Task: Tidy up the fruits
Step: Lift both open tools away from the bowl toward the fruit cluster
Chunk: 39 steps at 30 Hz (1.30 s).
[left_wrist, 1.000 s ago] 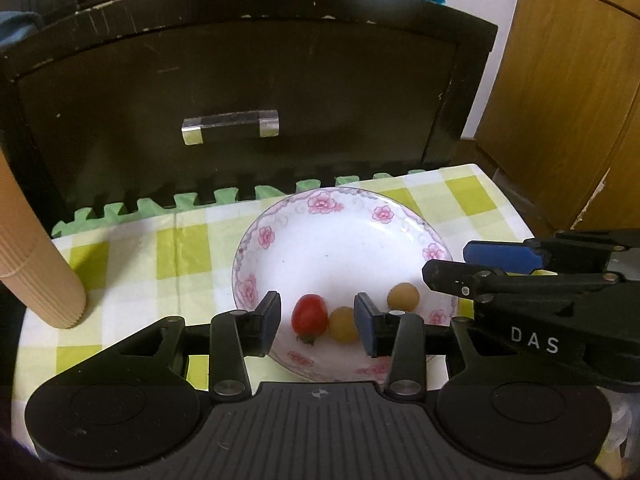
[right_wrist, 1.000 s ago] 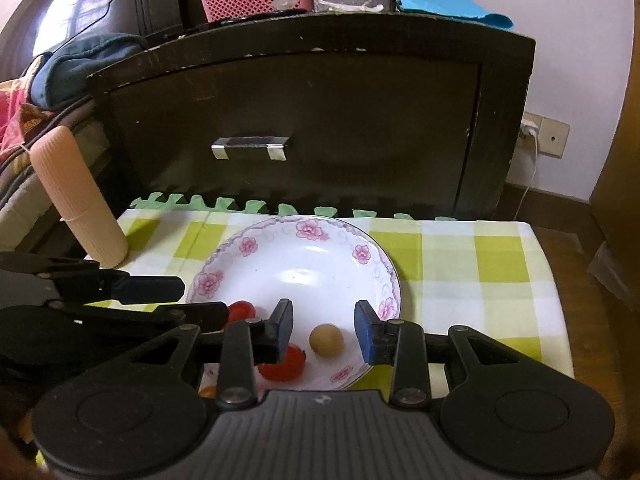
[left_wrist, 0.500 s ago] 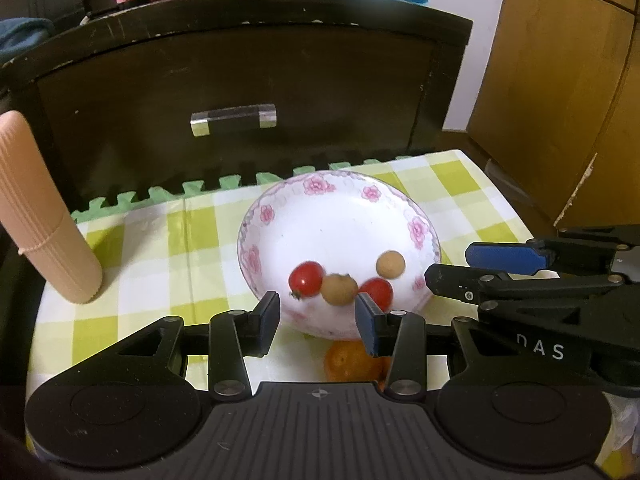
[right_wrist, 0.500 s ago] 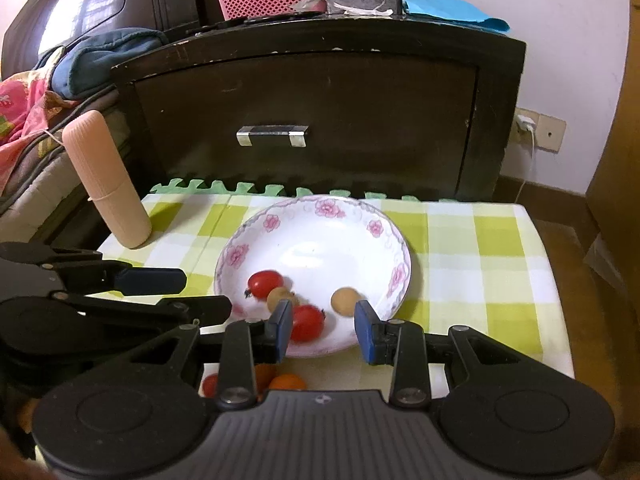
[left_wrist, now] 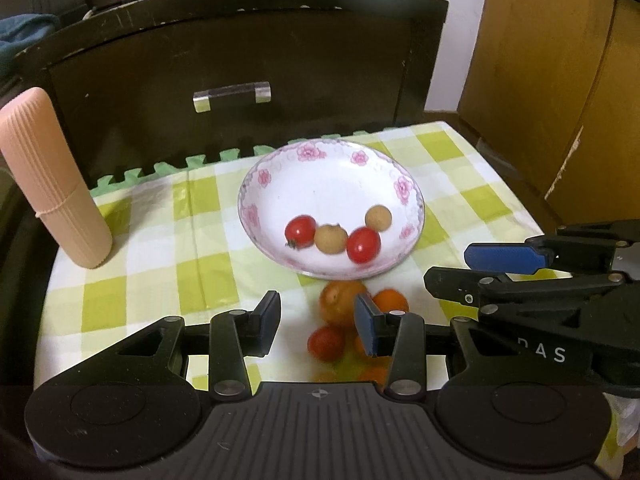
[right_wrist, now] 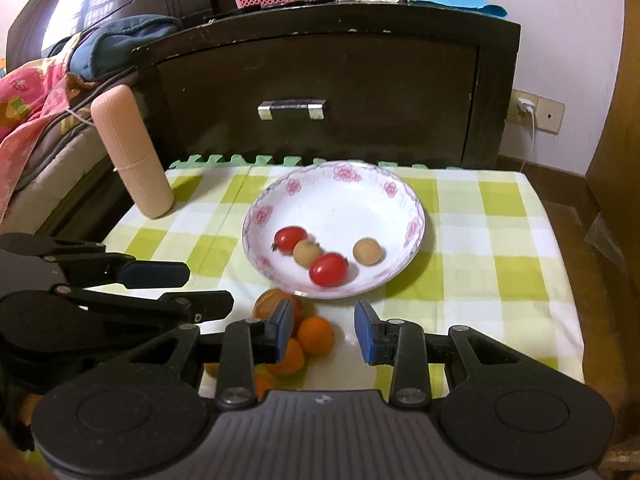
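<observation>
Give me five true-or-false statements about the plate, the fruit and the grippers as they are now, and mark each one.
1. The floral plate holds two cherry tomatoes and two small tan fruits. True.
2. The oranges lie inside the plate. False: they sit on the checked cloth, in front of the plate.
3. The left hand-held gripper is shut on a tomato. False: its jaws stand open and hold nothing.
4. The right hand-held gripper is open and holds nothing. True.
5. The ribbed pink cylinder lies flat on the cloth. False: it stands on end, leaning.
</observation>
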### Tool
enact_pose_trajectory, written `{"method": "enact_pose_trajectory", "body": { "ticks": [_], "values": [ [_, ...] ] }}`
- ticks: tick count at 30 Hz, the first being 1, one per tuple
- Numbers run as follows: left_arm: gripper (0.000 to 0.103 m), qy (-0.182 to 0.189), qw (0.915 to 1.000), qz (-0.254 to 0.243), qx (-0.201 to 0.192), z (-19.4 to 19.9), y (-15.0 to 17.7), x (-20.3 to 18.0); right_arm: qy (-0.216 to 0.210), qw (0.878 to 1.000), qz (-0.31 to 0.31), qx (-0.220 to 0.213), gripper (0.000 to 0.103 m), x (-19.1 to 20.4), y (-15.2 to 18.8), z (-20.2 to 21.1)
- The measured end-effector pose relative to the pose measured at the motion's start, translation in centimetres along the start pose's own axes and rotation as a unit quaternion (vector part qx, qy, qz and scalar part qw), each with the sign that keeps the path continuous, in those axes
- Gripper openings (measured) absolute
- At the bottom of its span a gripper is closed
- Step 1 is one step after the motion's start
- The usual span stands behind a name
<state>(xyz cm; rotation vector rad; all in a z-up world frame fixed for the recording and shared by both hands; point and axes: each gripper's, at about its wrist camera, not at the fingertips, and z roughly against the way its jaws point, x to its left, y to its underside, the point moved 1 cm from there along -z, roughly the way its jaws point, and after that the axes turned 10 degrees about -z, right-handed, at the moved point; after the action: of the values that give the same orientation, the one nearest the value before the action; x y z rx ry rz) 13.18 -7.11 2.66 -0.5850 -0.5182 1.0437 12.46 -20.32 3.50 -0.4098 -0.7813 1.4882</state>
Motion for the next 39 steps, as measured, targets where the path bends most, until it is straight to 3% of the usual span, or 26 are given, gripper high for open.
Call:
{"method": "enact_pose_trajectory", "body": {
  "ticks": [17,39],
  "values": [
    [0.048,0.003,0.9991,-0.018,0.039,0.4,3.5,-0.9,-0.002,0.999,0.011,0.045,0.033,0.8,3.4,0.2],
    [0.047,-0.010,0.9971,-0.039,0.064,0.5,5.3,-1.3,-0.005,0.997,0.025,0.070,0.033,1.8,5.3,-0.4]
  ]
}}
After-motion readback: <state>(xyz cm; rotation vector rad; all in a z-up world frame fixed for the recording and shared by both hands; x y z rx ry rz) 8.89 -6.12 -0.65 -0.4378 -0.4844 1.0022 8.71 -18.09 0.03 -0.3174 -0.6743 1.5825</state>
